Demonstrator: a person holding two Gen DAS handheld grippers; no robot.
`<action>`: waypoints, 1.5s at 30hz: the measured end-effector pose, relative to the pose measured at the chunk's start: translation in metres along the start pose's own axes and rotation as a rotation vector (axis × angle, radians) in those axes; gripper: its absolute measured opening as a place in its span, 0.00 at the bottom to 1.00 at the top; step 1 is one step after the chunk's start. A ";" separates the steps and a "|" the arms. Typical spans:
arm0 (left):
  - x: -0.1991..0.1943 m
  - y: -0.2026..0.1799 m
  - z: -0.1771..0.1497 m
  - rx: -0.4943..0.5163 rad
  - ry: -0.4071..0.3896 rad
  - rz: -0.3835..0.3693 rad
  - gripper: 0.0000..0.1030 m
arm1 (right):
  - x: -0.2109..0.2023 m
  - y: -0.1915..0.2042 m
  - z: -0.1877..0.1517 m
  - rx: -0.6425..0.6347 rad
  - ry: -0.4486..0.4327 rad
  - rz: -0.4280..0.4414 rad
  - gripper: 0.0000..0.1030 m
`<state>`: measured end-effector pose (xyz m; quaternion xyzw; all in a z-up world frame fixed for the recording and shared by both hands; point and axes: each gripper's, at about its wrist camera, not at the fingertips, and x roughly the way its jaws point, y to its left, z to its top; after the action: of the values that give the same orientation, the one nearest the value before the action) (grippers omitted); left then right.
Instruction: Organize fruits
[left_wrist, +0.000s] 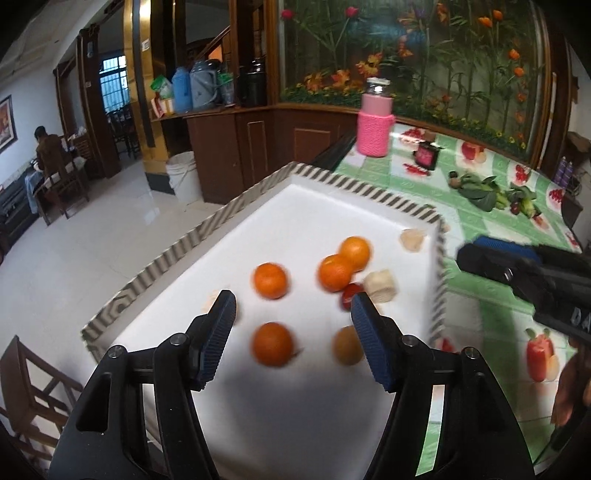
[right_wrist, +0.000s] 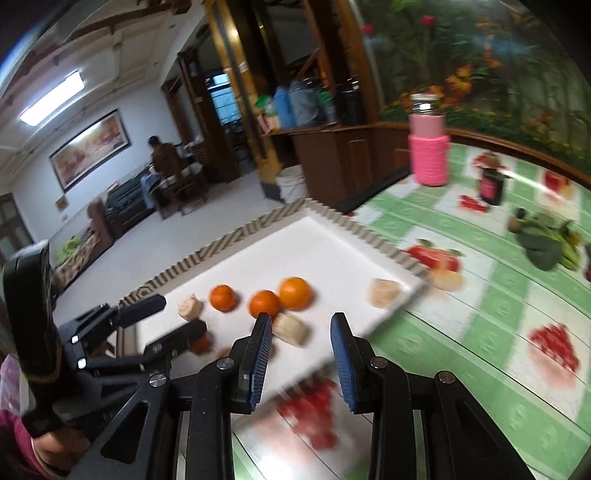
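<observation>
The left gripper (left_wrist: 293, 308) was seen with jaws apart and empty above the white tray (left_wrist: 332, 206). Oranges (left_wrist: 270, 280) lay loose at the tray's centre. The right gripper (right_wrist: 301, 332) was seen partly open, nothing between its pads, over the tray's lower right edge.

The white tray (left_wrist: 332, 206) holds 4 oranges (left_wrist: 270, 280), 1 brownish-yellow fruit (left_wrist: 348, 345), 1 small red fruit (left_wrist: 350, 293) and at least 2 pale chunks (left_wrist: 380, 285), with 1 pink bottle (left_wrist: 375, 122) and 1 dark jar (left_wrist: 427, 155) beyond.
</observation>
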<state>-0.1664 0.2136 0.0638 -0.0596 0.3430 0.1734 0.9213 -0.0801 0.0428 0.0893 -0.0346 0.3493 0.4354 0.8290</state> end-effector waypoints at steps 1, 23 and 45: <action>-0.001 -0.006 0.001 0.006 -0.006 -0.013 0.64 | -0.006 -0.003 -0.004 0.002 -0.003 -0.018 0.31; 0.017 -0.180 0.008 0.237 0.073 -0.305 0.63 | -0.104 -0.147 -0.095 0.297 0.030 -0.365 0.31; 0.014 -0.111 0.011 0.141 0.091 -0.279 0.64 | -0.113 -0.192 -0.096 0.375 0.025 -0.384 0.32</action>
<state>-0.1096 0.1166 0.0616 -0.0496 0.3840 0.0162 0.9219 -0.0323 -0.1892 0.0379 0.0484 0.4211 0.1977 0.8839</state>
